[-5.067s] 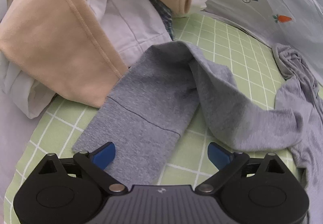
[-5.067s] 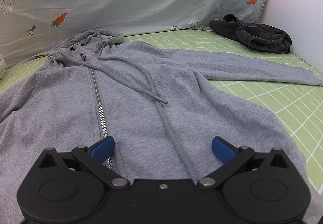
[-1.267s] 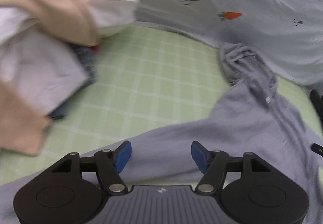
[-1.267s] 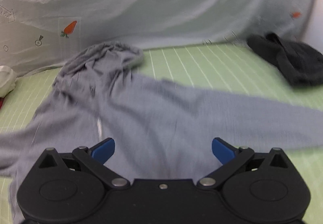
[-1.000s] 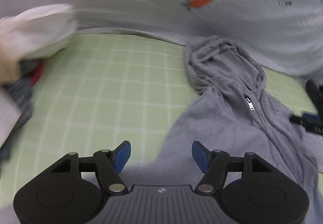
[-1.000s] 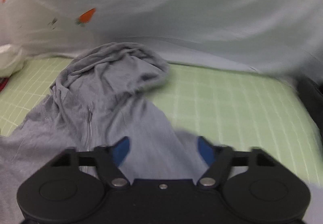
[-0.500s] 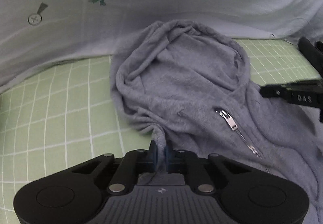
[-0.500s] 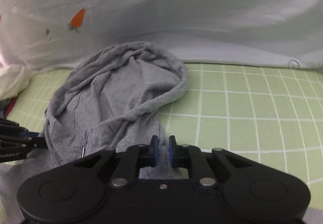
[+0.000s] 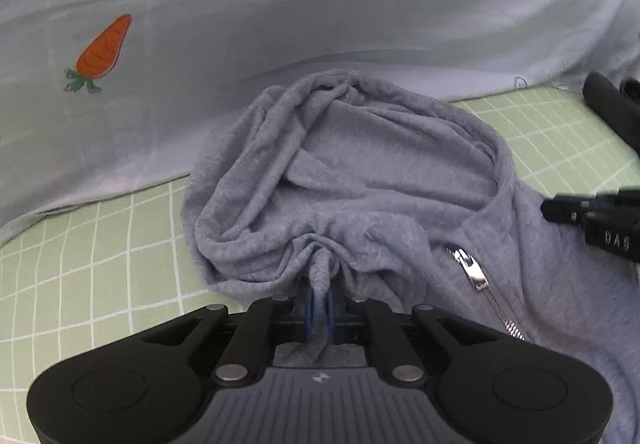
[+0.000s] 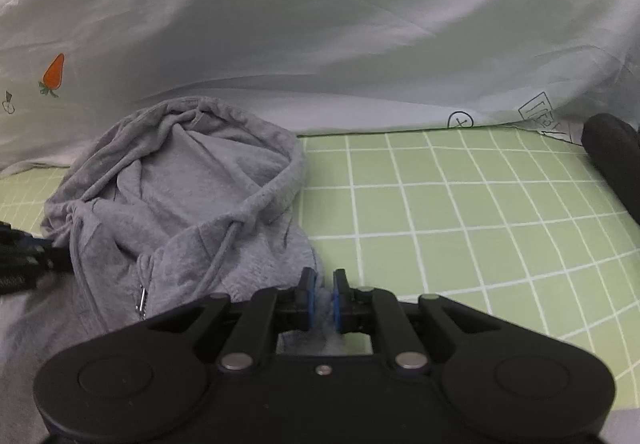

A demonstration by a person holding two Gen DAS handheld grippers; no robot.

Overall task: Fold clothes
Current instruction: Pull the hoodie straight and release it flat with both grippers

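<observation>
Pinching hard, the left gripper (image 9: 319, 302) has a bunched ridge of the grey hoodie (image 9: 360, 180) clamped between its blue pads, jaws just eased a touch wider around the cloth. Ahead of those jaws the hood lies crumpled on the green checked sheet (image 9: 100, 244), the zipper pull (image 9: 472, 272) off to their right. Over on the other side, the right gripper (image 10: 323, 294) squeezes the hoodie's (image 10: 192, 196) edge, hood ahead and left of its jaws.
</observation>
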